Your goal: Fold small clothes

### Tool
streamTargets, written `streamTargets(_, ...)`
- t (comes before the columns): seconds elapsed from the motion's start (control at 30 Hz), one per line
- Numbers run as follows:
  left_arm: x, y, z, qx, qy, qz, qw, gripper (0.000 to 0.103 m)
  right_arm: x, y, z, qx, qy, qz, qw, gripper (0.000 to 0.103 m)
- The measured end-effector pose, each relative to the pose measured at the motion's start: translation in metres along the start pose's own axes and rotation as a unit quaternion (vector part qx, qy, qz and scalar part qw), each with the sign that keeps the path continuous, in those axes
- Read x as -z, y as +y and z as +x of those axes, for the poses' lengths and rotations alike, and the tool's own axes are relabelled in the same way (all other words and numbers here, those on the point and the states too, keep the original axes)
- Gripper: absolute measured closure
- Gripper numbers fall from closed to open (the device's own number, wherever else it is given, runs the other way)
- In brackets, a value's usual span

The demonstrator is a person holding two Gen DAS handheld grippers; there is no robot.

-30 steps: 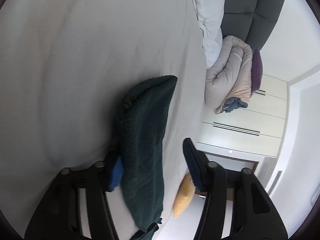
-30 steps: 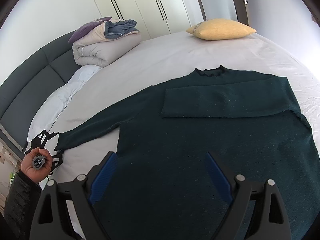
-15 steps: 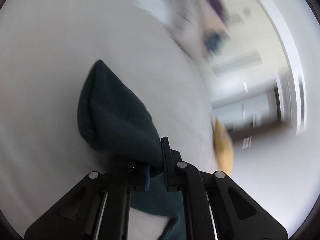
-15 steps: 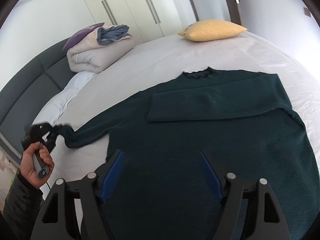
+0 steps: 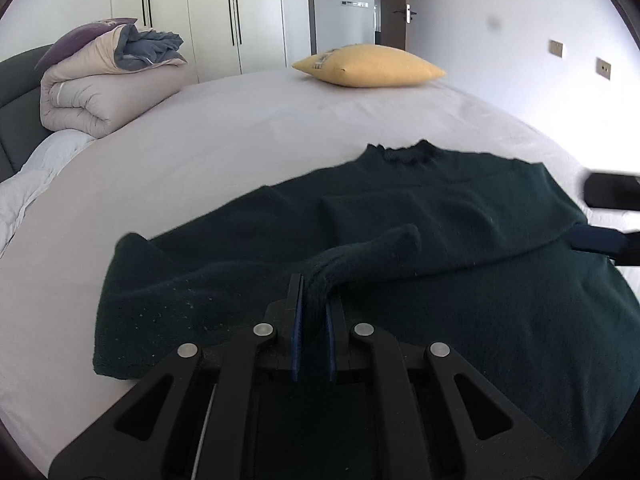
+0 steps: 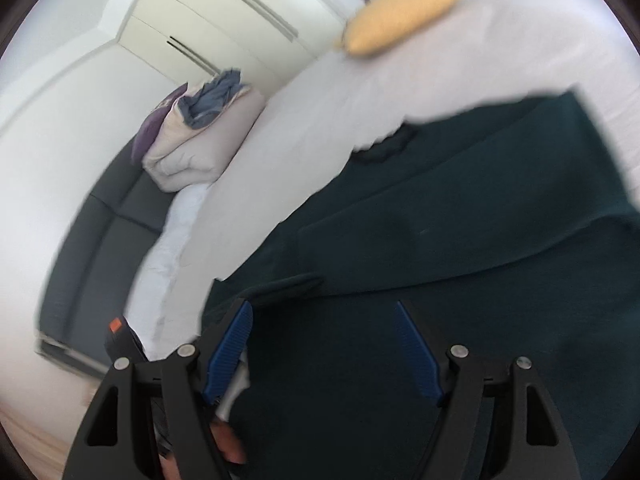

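Observation:
A dark green sweater (image 5: 460,280) lies flat on the white bed (image 5: 240,152), collar toward the far side, one sleeve folded across its chest. My left gripper (image 5: 312,300) is shut on the cuff end of the other sleeve (image 5: 372,256) and holds it over the sweater's body. My right gripper (image 6: 324,340) is open and empty, low over the sweater (image 6: 460,260). Its blue pads also show at the right edge of the left wrist view (image 5: 600,240).
A yellow pillow (image 5: 368,66) lies at the far side of the bed. A rolled beige duvet (image 5: 104,84) with a purple cushion sits by the dark headboard (image 6: 92,240). White wardrobes (image 5: 200,16) and a door stand behind.
My left gripper closed on the sleeve cuff and carried it from the bed's left side over onto the sweater's body. My right gripper tilted and moved lower over the sweater, still open.

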State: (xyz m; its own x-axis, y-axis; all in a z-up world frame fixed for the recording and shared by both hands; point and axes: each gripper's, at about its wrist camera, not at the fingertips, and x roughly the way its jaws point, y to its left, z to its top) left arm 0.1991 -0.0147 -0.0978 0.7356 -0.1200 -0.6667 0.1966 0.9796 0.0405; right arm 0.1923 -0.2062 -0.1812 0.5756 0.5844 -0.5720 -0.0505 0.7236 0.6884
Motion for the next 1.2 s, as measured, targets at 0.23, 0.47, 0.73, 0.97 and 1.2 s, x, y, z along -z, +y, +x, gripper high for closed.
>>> streamTargets(0.23,0.034,-0.022,-0.002,-0.006,-0.010,0.016,0.9998,0.095,-0.005,0.000,0.080,-0.074,0.093,0.078,0.990,0.028)
streamTargets(0.47,0.048,-0.022,-0.008,-0.002,-0.022,0.018,0.9996,0.095,0.004,-0.005,0.137,-0.096,0.146,0.137,0.975,0.041)
streamTargets(0.73,0.044,-0.012,-0.012,0.015,-0.019,0.005,0.9997,0.095,-0.006,0.024,0.147,-0.079,0.145,0.045,0.985,0.093)
streamTargets(0.97,0.024,-0.012,-0.032,0.119,-0.021,-0.038,0.9919,0.093,-0.037,0.038,0.089,-0.025,0.075,-0.048,0.996,0.094)
streamTargets(1.2,0.002,0.010,-0.037,0.146,-0.022,-0.094,0.9845,0.093,-0.076,0.000,0.031,0.101,0.021,-0.116,0.988,0.094)
